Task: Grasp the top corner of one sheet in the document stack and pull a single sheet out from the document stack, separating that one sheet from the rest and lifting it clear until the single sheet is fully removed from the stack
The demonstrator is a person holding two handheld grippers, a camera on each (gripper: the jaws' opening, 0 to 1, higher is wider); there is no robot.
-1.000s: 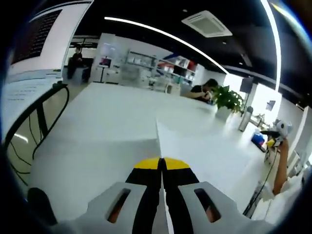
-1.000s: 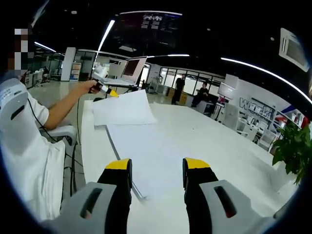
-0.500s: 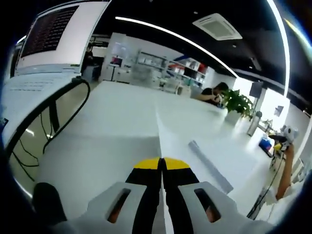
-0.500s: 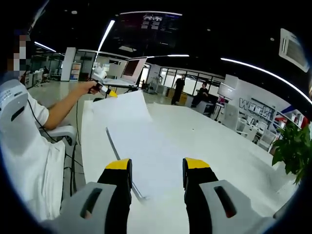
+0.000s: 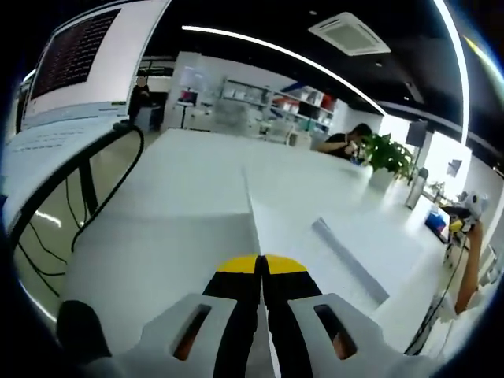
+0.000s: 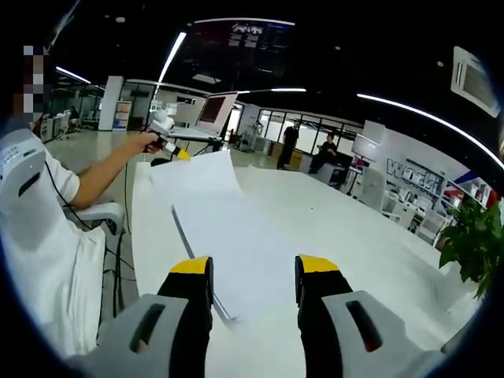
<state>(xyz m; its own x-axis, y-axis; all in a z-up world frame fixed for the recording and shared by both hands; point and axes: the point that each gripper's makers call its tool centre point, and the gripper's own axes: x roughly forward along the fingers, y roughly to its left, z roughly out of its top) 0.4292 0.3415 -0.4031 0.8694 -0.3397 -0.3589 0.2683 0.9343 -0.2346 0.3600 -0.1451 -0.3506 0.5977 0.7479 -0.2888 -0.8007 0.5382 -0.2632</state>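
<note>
White counter (image 6: 378,260), long, office setting. Left gripper (image 5: 262,266): jaws pressed together on the corner of the single sheet (image 5: 181,252), which spreads away from the jaws edge-on in the left gripper view; in the right gripper view the same gripper (image 6: 183,154) holds that sheet (image 6: 197,175) raised and tilted at the counter's far left corner. Document stack (image 6: 236,252): flat on the counter along its left edge, beneath and before the right gripper (image 6: 253,272). Right gripper: jaws wide apart, holding nothing, poised over the stack. Potted plant (image 6: 471,240): right edge of the counter.
</note>
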